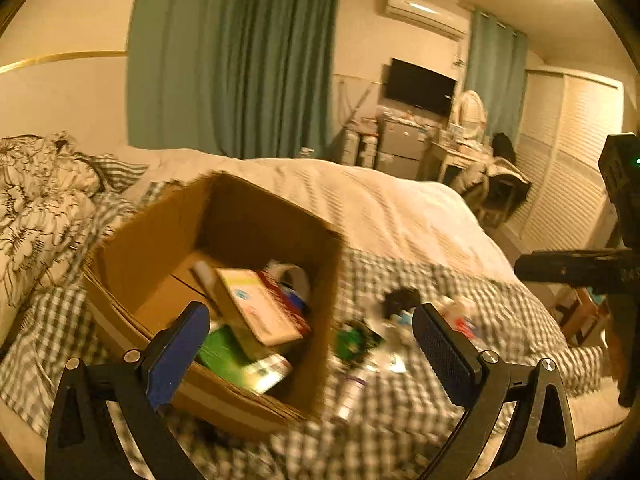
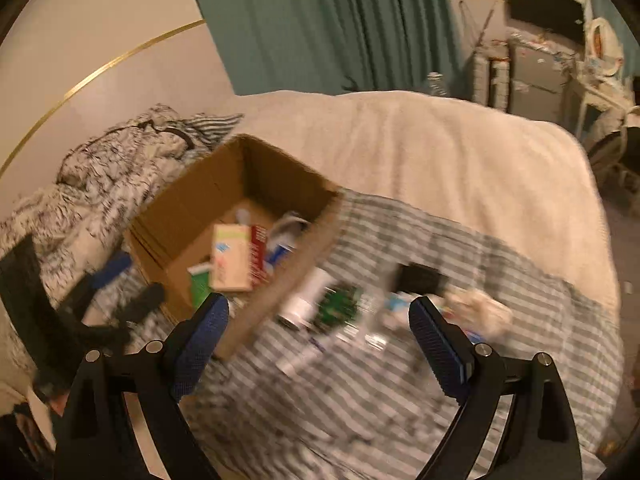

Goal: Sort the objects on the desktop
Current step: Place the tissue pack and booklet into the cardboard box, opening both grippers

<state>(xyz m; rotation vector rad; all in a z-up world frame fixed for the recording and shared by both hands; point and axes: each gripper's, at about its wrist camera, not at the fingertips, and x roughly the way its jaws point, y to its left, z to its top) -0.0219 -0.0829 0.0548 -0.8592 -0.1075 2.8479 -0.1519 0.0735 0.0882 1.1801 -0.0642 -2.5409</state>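
Bed (image 2: 460, 160) fills both views, w/ a cream blanket (image 1: 384, 208) over the far part and a grey-white checked sheet (image 2: 400, 400) on the near part. Crumpled floral duvet (image 1: 36, 208) heaped at the left. Teal curtains (image 1: 240, 60) hang behind the bed; wall TV (image 1: 420, 84) further right.

Open cardboard box (image 1: 140, 240) sits on the checked sheet, left of centre. Inside: a tan carton w/ red side (image 1: 260, 308) lying tilted on top, a green packet (image 1: 220, 352) under it, plus white and blue items too blurred to name.

Loose pile of small objects (image 2: 360, 312) lies on the sheet just right of the box: a white cylindrical container (image 2: 308, 296) touching or just beside the box wall, a green packet next to it, a black item (image 2: 420, 280) behind. Rest is motion-blurred, can't ID.

Left gripper (image 1: 316, 352): fingers spread wide, nothing between them, over the box's near right corner. Right gripper (image 2: 320, 340): fingers also wide apart, empty, above the pile.
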